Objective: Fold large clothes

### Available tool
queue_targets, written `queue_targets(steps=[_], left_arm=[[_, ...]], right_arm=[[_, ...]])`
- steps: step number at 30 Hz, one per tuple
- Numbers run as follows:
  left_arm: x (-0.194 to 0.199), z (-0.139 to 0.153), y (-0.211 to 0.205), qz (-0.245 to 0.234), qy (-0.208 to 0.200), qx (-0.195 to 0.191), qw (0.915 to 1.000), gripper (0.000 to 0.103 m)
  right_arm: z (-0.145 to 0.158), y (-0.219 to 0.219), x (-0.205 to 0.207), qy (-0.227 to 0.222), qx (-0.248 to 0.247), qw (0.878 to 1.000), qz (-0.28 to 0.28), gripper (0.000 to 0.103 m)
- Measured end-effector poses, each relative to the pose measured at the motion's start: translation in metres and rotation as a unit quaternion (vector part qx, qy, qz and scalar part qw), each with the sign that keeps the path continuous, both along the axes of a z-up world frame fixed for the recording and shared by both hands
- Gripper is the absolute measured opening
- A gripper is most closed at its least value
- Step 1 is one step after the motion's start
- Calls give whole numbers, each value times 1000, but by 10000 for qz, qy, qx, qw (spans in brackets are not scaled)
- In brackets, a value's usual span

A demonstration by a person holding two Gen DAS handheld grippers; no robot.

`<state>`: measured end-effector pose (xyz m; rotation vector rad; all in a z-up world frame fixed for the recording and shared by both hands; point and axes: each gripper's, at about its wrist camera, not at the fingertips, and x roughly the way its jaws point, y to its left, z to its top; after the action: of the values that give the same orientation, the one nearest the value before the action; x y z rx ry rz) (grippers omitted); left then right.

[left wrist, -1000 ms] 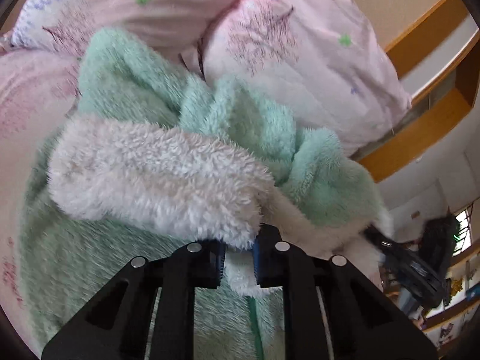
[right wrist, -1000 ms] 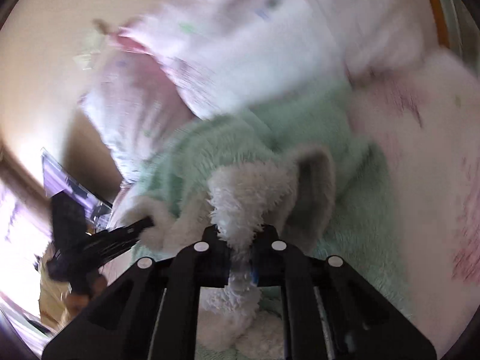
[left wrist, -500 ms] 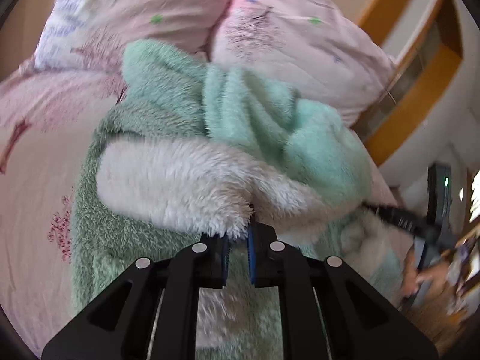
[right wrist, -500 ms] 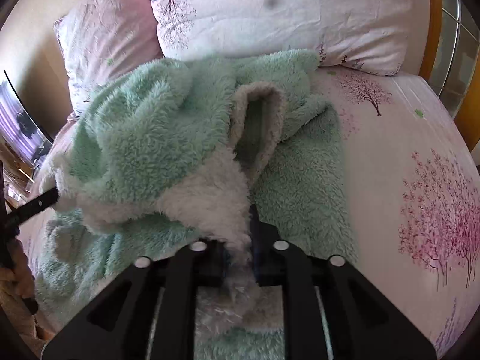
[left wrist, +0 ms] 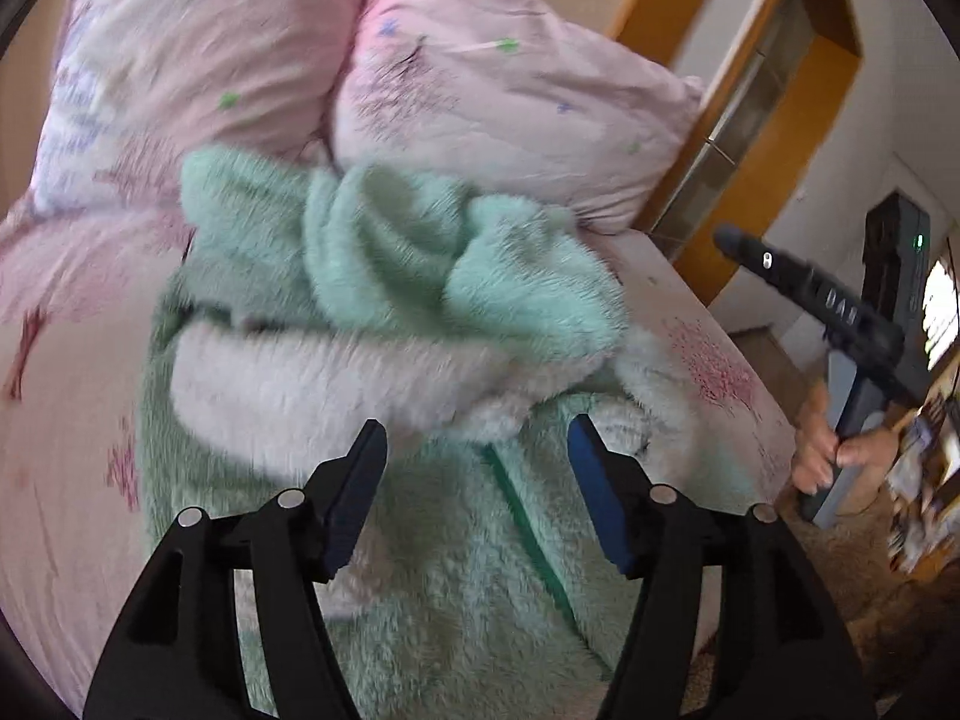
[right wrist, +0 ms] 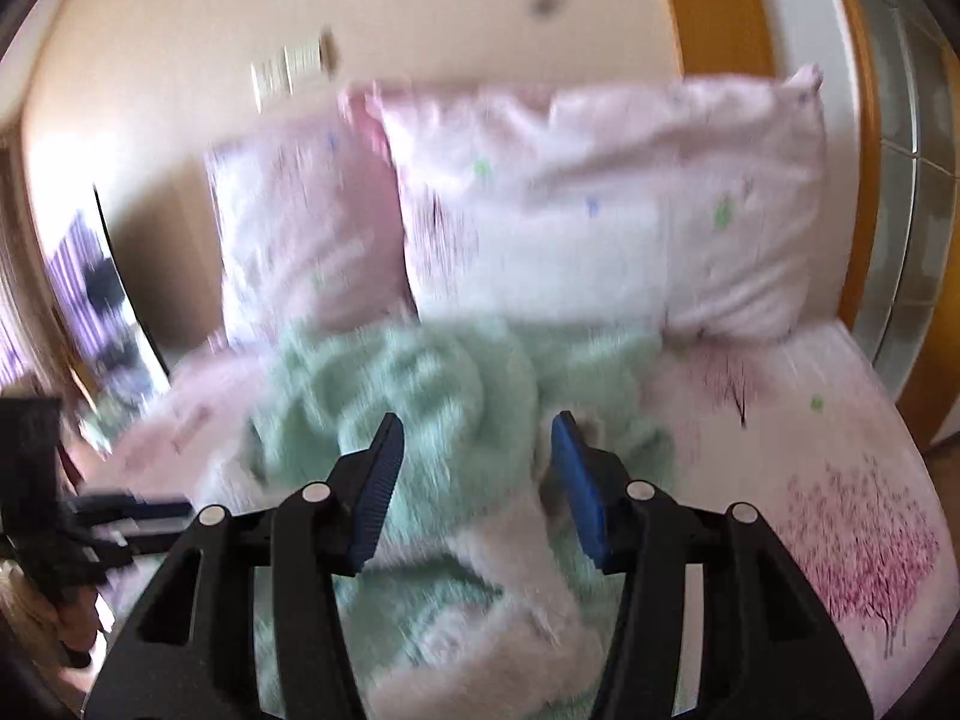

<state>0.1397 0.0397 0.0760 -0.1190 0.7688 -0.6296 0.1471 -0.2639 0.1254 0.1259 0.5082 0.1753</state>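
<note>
A fluffy mint-green garment [left wrist: 420, 276] with white fleece lining [left wrist: 312, 378] lies bunched on the pink bed, with a green zipper line [left wrist: 528, 534] running down its lower part. My left gripper [left wrist: 477, 438] is open and empty just above the white lining. In the right wrist view the same garment [right wrist: 432, 396] lies below the pillows, blurred by motion. My right gripper [right wrist: 477, 438] is open and empty above it. The right gripper also shows in the left wrist view [left wrist: 840, 324], held in a hand off the bed's edge.
Two pink floral pillows [left wrist: 480, 96] lean at the head of the bed, also in the right wrist view [right wrist: 600, 210]. The pink sheet [right wrist: 840, 480] lies bare to the right. A wooden frame [left wrist: 762, 138] borders the bed's far side.
Both grippers have opened and let go of the white fleece edge. The garment has dropped onto the bed. Both grippers have pulled back and up.
</note>
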Motion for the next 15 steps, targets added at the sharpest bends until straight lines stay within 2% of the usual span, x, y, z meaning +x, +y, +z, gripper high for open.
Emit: queue_targets(steps=[2, 3, 4, 6, 9, 10, 12, 13, 15], left_arm=[[9, 4, -4, 146, -195, 79, 9997, 64], [17, 6, -5, 233, -284, 99, 9993, 64], [23, 5, -7, 342, -353, 188, 9986, 64], [42, -3, -9, 625, -362, 537, 9959, 64], [65, -26, -5, 750, 122, 700, 9946, 64], [72, -39, -3, 750, 366, 729, 9938, 64], [78, -54, -2, 768, 598, 789, 9921, 64], [78, -61, -1, 754, 691, 776, 9917, 64], [76, -61, 3, 744, 723, 660, 9924, 64]], right_arm=[[-11, 12, 17, 355, -115, 9992, 171, 51], [-18, 20, 26, 501, -216, 9982, 264, 44], [-25, 27, 33, 617, -289, 9972, 316, 41], [-41, 37, 51, 879, -295, 9944, 503, 41], [-69, 43, 76, 1483, -455, 9869, 438, 42], [-82, 43, 85, 1774, -565, 9819, 337, 42], [-106, 44, 96, 2259, -639, 9715, 312, 42], [-112, 42, 98, 2361, -612, 9693, 323, 42], [-107, 37, 91, 2295, -438, 9716, 385, 44]])
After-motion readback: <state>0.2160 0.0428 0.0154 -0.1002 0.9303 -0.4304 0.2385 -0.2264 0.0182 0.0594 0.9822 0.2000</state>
